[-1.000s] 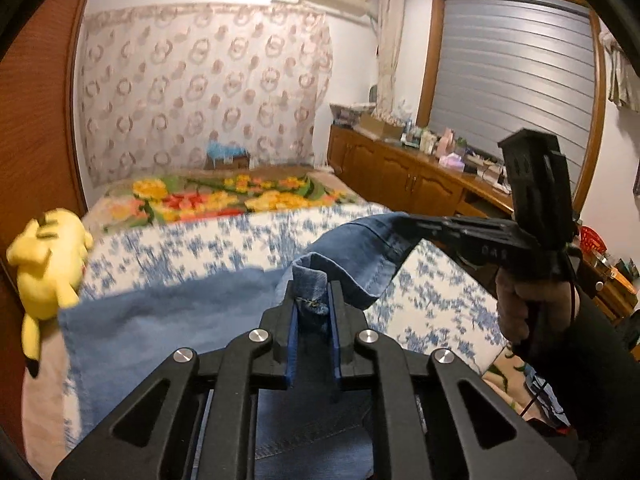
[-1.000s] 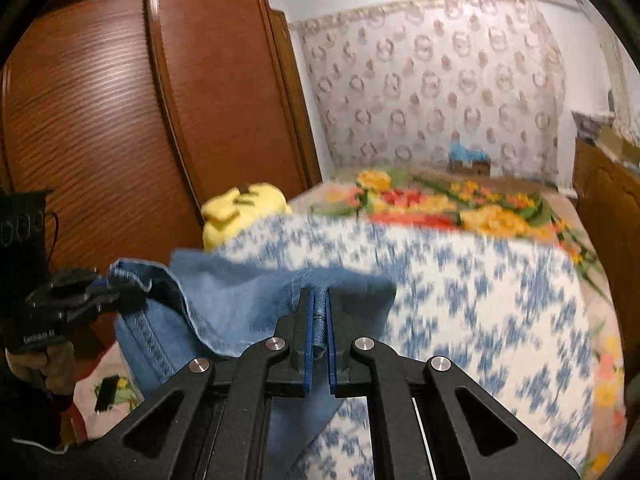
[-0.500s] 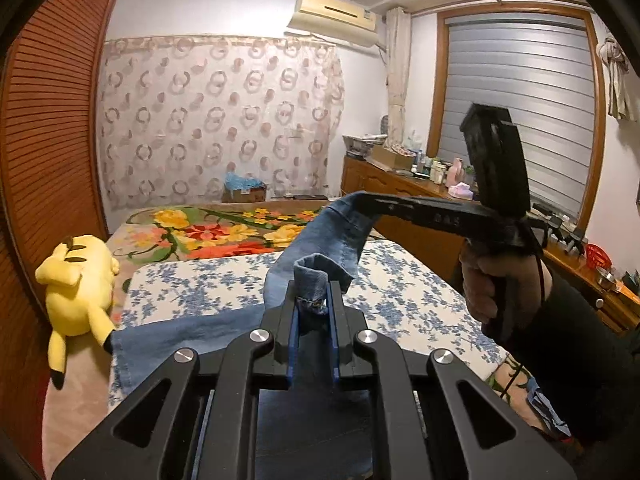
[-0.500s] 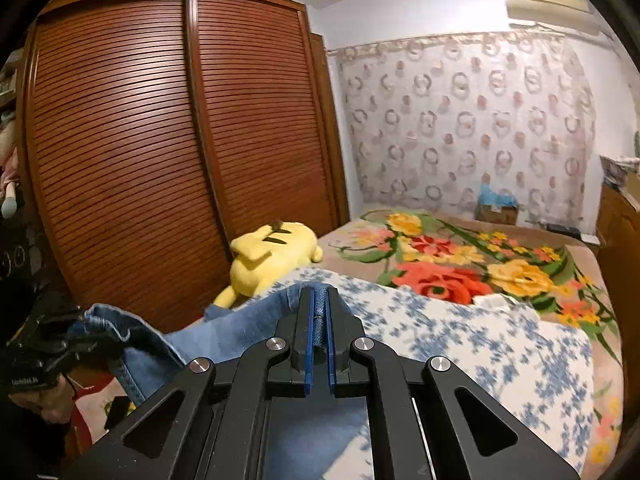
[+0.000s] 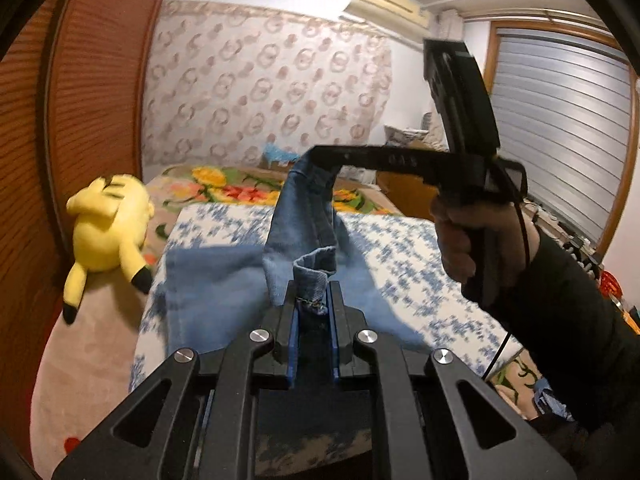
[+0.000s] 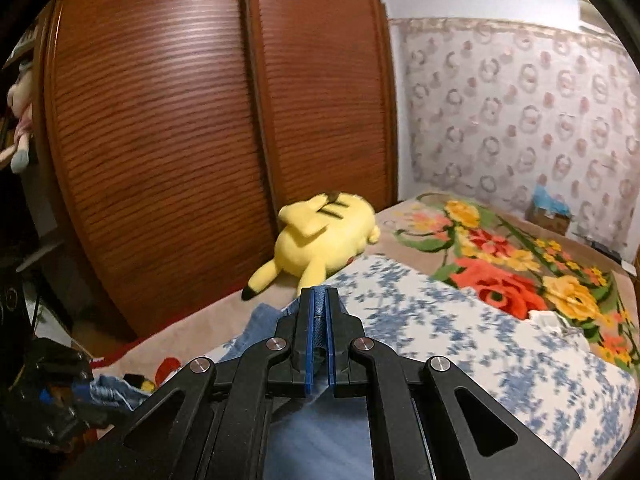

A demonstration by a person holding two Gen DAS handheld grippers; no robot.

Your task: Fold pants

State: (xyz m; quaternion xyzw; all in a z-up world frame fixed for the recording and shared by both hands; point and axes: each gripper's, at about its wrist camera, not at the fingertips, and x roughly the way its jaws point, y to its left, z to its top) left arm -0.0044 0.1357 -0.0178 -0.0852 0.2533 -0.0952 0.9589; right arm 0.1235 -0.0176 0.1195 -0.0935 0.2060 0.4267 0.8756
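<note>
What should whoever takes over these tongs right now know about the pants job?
Left tongs: shut on a bunched denim edge of the pants.
Right tongs: shut on another edge of the pants, raised above the bed; seen from the left camera, denim hangs from their tip.
Pants: one part lifted between the two tongs, the rest lying on the blue-flowered sheet.
Nearby: yellow plush toy on the bed beside the wardrobe, apart from the pants.
Done: both edges gripped and lifted.
Left: carry the lifted part over, lay it down flat, release, finish folding. No finished fold shows yet.
</note>
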